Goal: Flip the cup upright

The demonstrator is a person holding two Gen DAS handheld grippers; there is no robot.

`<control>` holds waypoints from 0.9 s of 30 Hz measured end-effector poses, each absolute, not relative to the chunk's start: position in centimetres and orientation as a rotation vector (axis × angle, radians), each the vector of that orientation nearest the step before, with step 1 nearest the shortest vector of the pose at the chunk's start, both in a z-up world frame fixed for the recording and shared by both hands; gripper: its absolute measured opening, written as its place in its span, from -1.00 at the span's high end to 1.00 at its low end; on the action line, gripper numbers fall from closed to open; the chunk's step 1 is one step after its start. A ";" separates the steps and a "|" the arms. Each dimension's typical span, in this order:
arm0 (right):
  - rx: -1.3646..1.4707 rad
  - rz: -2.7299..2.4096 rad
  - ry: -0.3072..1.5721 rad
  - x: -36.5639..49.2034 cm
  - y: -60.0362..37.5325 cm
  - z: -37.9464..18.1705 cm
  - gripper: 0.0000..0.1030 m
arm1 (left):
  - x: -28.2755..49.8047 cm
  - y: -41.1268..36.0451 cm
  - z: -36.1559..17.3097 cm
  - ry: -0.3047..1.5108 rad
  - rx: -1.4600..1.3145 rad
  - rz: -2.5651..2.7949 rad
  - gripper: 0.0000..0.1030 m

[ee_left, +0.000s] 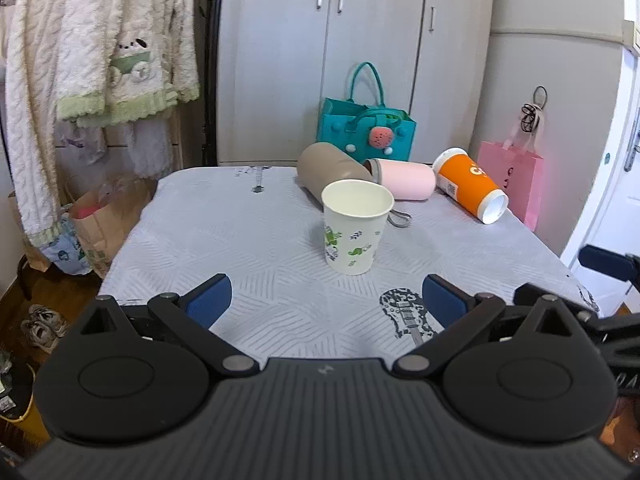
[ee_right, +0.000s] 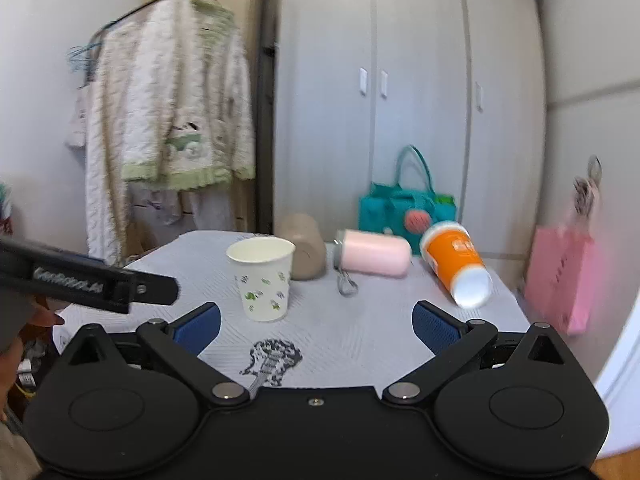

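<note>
A white paper cup with green prints (ee_left: 354, 228) stands upright on the table, mouth up; it also shows in the right wrist view (ee_right: 263, 278). An orange cup (ee_left: 470, 184) lies on its side at the back right, white end toward me; it also shows in the right wrist view (ee_right: 458, 262). A pink bottle (ee_left: 404, 179) and a beige bottle (ee_left: 328, 170) lie on their sides behind the paper cup. My left gripper (ee_left: 326, 302) is open and empty, just short of the paper cup. My right gripper (ee_right: 316, 326) is open and empty, to the right of the paper cup.
The table has a grey cloth (ee_left: 240, 232) with guitar prints. A teal bag (ee_left: 364, 128) and a pink bag (ee_left: 516, 182) stand at the back. Clothes hang on a rack (ee_left: 100, 60) at the left. A paper bag (ee_left: 100, 232) sits on the floor.
</note>
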State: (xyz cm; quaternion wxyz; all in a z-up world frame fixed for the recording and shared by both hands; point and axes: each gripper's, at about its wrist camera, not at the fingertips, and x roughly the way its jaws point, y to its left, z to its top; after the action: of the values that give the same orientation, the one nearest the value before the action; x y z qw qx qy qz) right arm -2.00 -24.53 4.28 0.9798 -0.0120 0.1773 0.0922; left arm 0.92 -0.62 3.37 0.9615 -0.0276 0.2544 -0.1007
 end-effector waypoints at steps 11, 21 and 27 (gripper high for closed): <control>-0.054 0.068 0.322 -3.9 -23.7 4.3 -1.00 | 0.0 -0.2 4.0 0.515 -0.061 -0.180 -1.00; -0.064 0.014 0.355 -3.3 -22.6 4.9 -1.00 | -0.4 0.1 3.9 0.517 -0.056 -0.195 -1.00; -0.054 -0.026 0.373 -2.8 -22.0 4.7 -1.00 | 0.0 0.5 3.8 0.529 -0.051 -0.175 -1.00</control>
State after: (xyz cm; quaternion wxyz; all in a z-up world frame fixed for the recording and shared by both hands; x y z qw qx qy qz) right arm -2.75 -21.99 4.74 0.9822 -0.0269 0.1856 -0.0130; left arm 0.05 0.49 3.76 0.9611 -0.0251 0.2613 -0.0864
